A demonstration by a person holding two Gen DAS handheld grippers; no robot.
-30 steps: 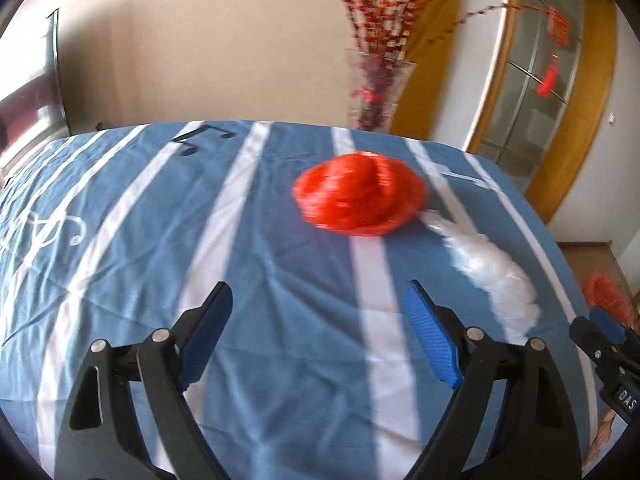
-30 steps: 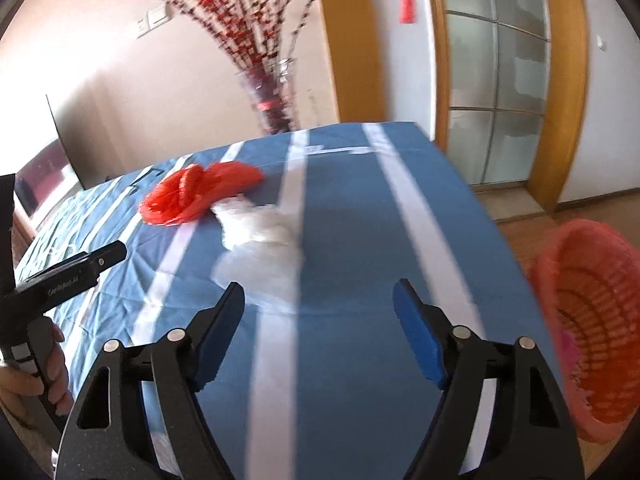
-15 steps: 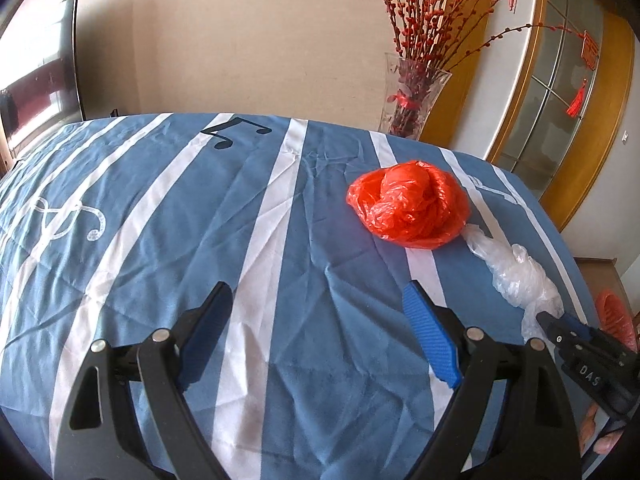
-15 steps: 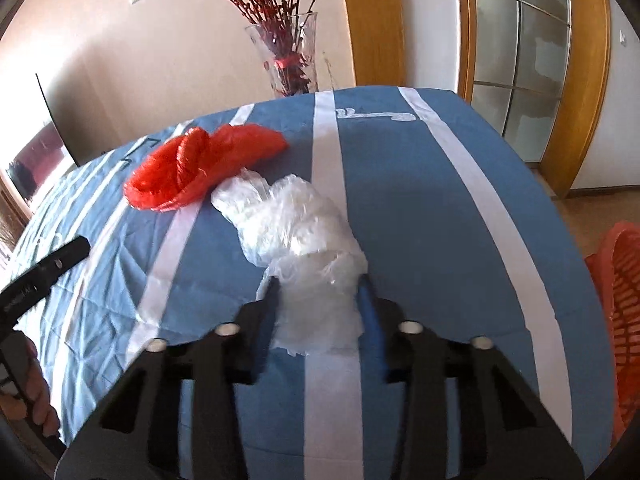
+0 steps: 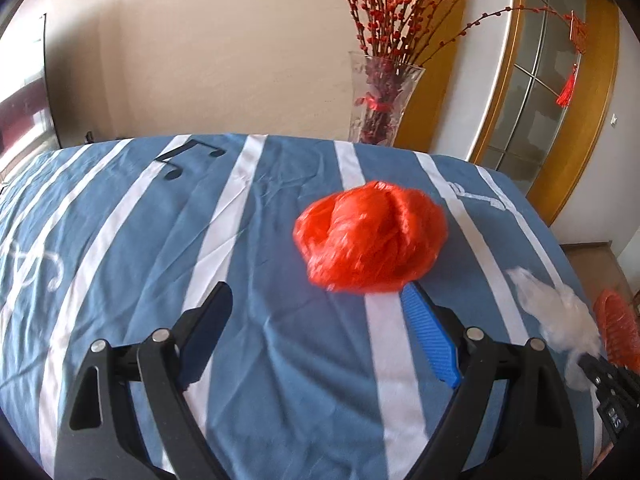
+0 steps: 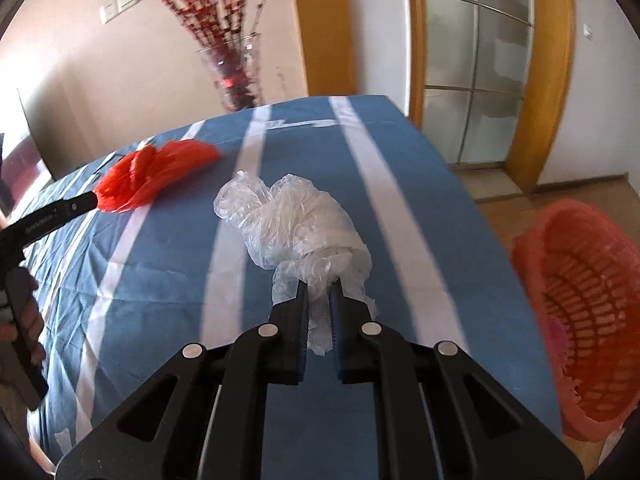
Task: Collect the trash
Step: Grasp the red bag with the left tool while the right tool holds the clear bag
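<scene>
A crumpled red plastic bag (image 5: 370,236) lies on the blue striped tablecloth (image 5: 280,360); it also shows in the right wrist view (image 6: 156,174). My left gripper (image 5: 316,300) is open, its fingertips just short of the red bag. My right gripper (image 6: 319,292) is shut on a crumpled clear plastic bag (image 6: 296,224), which is lifted slightly off the cloth. The clear bag shows in the left wrist view (image 5: 556,308) at the far right. A red mesh basket (image 6: 580,316) stands on the floor to the right of the table.
A glass vase (image 5: 380,104) with red-berry branches stands beyond the table's far edge. A glass door with a wooden frame (image 6: 476,64) is at the right. The table's right edge (image 6: 472,216) drops to a wooden floor.
My right gripper has closed fully on the clear bag and swung it right toward the basket. My left gripper has moved forward, closer to the red bag, still open.
</scene>
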